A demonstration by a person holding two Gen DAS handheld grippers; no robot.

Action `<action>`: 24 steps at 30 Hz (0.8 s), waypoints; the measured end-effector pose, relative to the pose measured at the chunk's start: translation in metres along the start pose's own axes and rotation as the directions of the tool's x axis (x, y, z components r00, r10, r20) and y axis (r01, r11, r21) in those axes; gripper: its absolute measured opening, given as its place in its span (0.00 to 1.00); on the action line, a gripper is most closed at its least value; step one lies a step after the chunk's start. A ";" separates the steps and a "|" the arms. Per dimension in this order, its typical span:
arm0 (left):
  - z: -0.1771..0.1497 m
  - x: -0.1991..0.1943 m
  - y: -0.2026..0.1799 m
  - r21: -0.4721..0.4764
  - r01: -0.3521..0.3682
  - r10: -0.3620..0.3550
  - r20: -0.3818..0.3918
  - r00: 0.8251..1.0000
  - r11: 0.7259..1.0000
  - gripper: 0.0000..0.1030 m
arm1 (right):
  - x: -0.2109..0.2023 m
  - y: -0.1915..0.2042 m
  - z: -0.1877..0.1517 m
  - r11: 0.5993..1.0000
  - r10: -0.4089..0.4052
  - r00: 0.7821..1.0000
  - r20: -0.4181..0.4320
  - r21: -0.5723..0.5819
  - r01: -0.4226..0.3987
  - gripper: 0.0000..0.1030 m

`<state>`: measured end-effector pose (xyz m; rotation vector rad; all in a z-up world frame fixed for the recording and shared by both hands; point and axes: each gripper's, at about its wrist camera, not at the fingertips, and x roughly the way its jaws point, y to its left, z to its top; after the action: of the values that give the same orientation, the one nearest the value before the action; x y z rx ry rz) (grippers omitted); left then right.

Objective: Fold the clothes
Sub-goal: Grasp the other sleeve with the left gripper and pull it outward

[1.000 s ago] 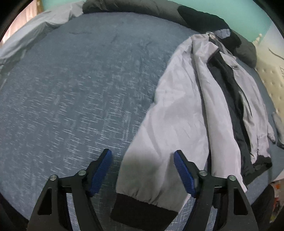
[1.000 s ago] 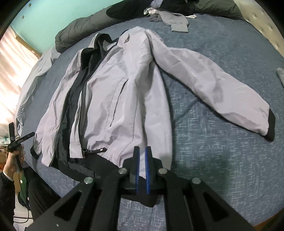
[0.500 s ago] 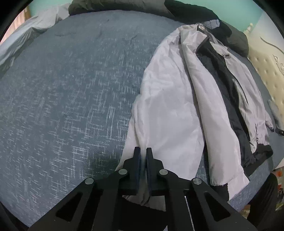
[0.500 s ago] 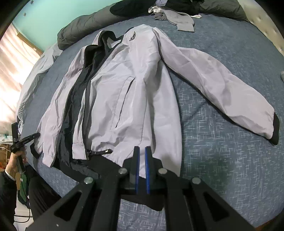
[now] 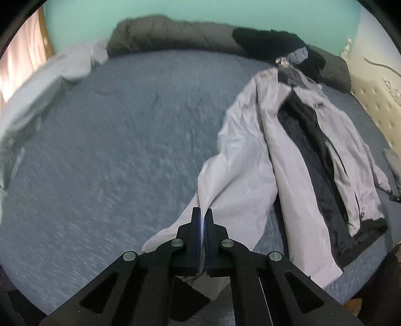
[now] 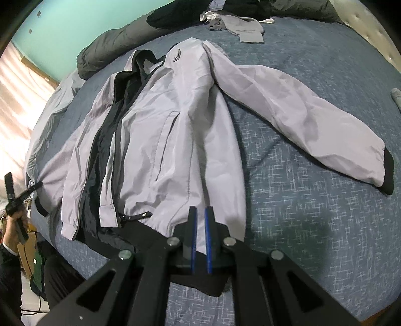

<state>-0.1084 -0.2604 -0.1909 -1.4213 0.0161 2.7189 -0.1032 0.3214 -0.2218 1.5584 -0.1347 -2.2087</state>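
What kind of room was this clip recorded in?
Most likely a bedroom. A light grey zip-up jacket lies spread on a bed with a blue-grey woven cover, a cream tufted headboard stands at one end, and a dark olive quilt is bunched against the mint-green wall.

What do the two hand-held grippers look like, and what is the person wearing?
Both are black. The left hand-held gripper and the right hand-held gripper each have two angular, open-frame fingers with round silver pins at the joints and blue pads on the inner faces. No cables show on them. The right wrist view shows a hand at its left edge, with a dark sleeve and a white cuff.
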 end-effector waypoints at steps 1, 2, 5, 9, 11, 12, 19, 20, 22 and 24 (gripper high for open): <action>0.007 -0.004 0.000 0.013 -0.015 0.015 0.011 1.000 1.000 0.02 | 0.000 -0.001 0.000 1.000 0.001 1.000 0.000 0.005 -0.001 0.05; 0.014 -0.010 0.002 0.028 -0.032 0.031 0.021 0.999 0.999 0.02 | 0.000 -0.001 0.000 1.000 0.002 1.000 0.000 0.008 -0.002 0.05; 0.032 -0.019 0.014 0.039 -0.074 0.072 0.035 0.997 0.997 0.02 | 0.000 -0.002 0.000 1.000 0.004 1.000 0.000 0.016 -0.004 0.05; 0.049 -0.023 0.040 0.015 -0.117 0.117 0.041 0.992 0.993 0.02 | 0.000 0.001 0.001 1.000 0.008 1.000 0.002 0.005 -0.008 0.05; 0.056 -0.016 0.056 -0.014 -0.140 0.140 0.028 0.990 0.990 0.02 | 0.003 0.003 0.001 1.000 0.000 1.000 -0.007 0.001 0.000 0.05; 0.057 -0.011 0.064 -0.030 -0.152 0.152 0.015 0.988 0.988 0.02 | 0.004 0.004 0.002 1.000 -0.004 1.000 -0.010 0.001 0.004 0.05; 0.033 0.044 0.117 -0.194 -0.164 0.143 -0.119 0.983 0.967 0.07 | 0.007 0.014 0.008 1.000 -0.017 1.000 -0.017 -0.013 0.017 0.05; 0.029 0.045 0.118 -0.195 -0.160 0.139 -0.116 0.983 0.968 0.11 | 0.007 0.016 0.009 1.000 -0.017 1.000 -0.017 -0.017 0.017 0.05; 0.025 0.044 0.122 -0.207 -0.160 0.139 -0.113 0.984 0.965 0.22 | 0.009 0.021 0.011 1.000 -0.012 1.000 -0.019 -0.026 0.011 0.05; 0.021 0.037 0.127 -0.237 -0.154 0.131 -0.108 0.985 0.959 0.23 | 0.012 0.026 0.013 0.999 -0.002 1.000 -0.023 -0.035 0.001 0.05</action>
<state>-0.1553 -0.3835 -0.2127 -1.6689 -0.2281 2.8506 -0.1105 0.2906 -0.2193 1.5658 -0.0873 -2.1817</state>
